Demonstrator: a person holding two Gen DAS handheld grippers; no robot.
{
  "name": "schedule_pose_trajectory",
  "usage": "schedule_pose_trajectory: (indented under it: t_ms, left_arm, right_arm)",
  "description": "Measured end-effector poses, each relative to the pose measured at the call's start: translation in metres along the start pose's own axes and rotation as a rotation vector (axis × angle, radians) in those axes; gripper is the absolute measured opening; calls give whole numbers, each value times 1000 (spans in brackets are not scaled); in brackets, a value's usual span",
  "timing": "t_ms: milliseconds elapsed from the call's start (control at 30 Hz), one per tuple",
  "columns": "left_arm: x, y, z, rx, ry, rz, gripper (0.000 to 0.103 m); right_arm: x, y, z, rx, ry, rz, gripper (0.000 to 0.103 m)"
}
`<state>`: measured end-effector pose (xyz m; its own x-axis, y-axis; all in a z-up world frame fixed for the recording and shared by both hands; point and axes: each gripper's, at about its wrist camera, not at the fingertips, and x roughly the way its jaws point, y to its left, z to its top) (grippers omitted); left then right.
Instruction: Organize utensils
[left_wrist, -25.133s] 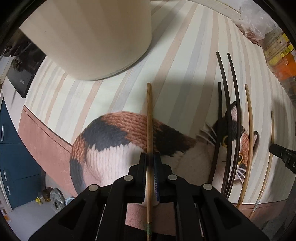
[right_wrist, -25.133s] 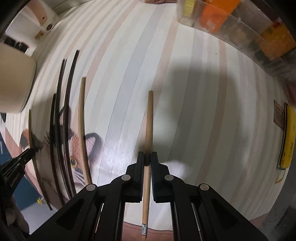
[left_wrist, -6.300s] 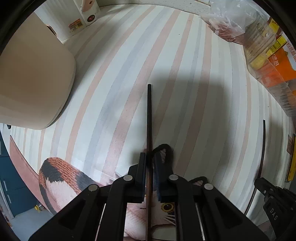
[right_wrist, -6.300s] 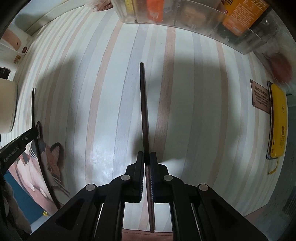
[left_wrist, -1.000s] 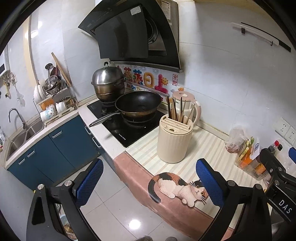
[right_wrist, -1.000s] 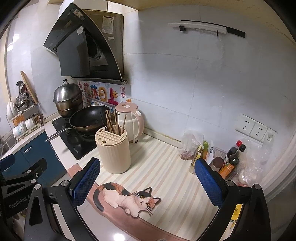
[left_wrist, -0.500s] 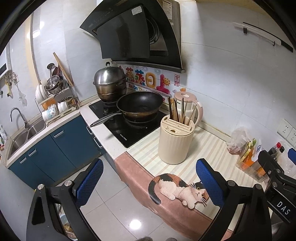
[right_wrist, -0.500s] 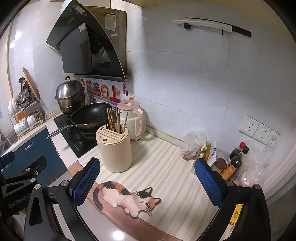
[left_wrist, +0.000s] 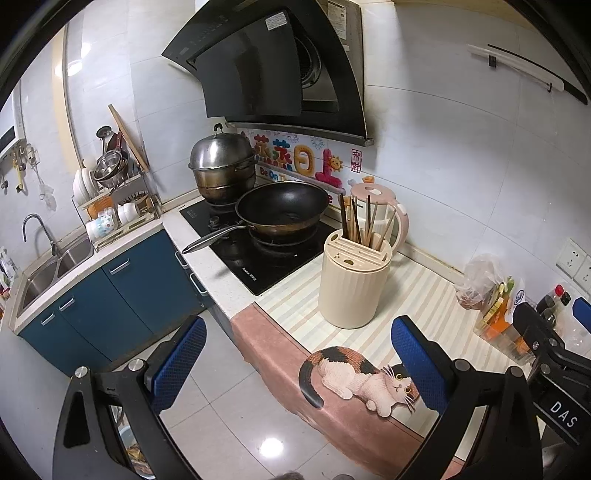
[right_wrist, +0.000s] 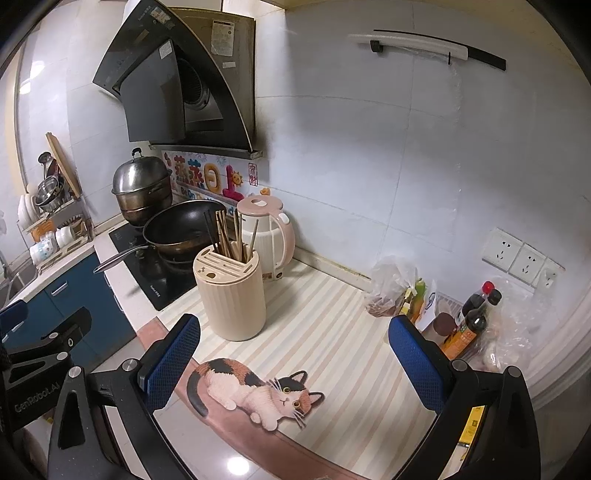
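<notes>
Chopsticks (left_wrist: 364, 221) upright in holder (left_wrist: 354, 284), beyond empty jaws.

Striped counter mat (right_wrist: 325, 332) bears cream utensil holder (right_wrist: 232, 299), kettle (right_wrist: 271, 236).

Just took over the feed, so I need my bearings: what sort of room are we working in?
A home kitchen, most likely: a wok on the stove under a range hood, a sink with a dish rack, and chopsticks in a holder.
</notes>
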<state>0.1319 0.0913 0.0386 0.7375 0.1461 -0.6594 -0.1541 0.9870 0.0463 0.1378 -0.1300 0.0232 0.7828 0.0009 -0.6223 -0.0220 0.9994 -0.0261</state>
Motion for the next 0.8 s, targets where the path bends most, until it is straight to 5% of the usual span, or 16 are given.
schedule_pose_trajectory:
  t_ms: [800]
  left_arm:
    - [-1, 4, 3, 0, -6, 3, 102]
  right_arm:
    - [1, -3, 0, -7, -3, 14, 103]
